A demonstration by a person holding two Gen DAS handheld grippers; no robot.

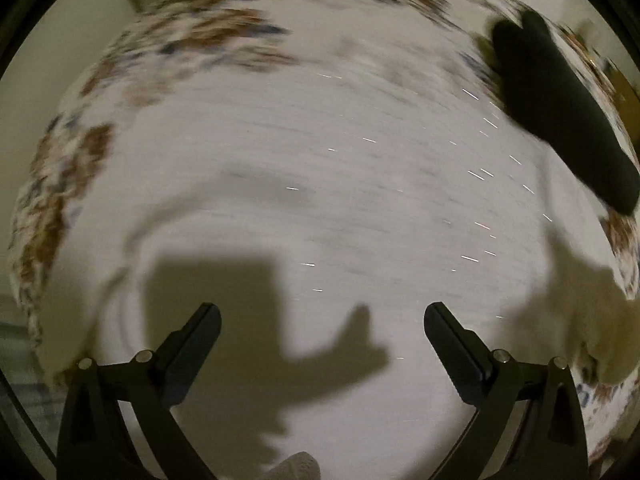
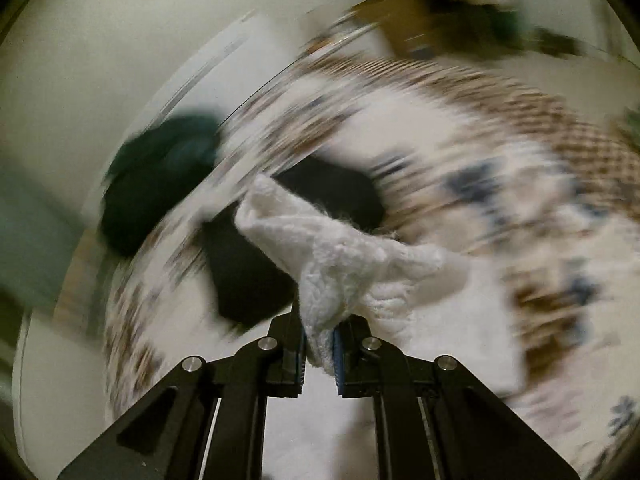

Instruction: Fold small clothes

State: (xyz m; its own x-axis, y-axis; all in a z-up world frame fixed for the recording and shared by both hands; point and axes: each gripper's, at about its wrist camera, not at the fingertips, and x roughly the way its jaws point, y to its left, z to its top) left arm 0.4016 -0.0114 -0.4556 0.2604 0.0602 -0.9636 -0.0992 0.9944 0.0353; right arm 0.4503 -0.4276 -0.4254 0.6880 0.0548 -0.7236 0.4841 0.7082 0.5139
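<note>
My left gripper is open and empty, held above a pale white garment spread flat on the patterned bed. A black garment lies at the far right of that view. My right gripper is shut on a fluffy white cloth, which is bunched up and lifted in front of the jaws. Behind it lies a black garment, partly hidden by the cloth. Both views are blurred by motion.
The bed cover is white with brown and blue flowers. A dark green bundle sits at the bed's far edge by a pale wall. A cream fluffy item lies at the right in the left wrist view.
</note>
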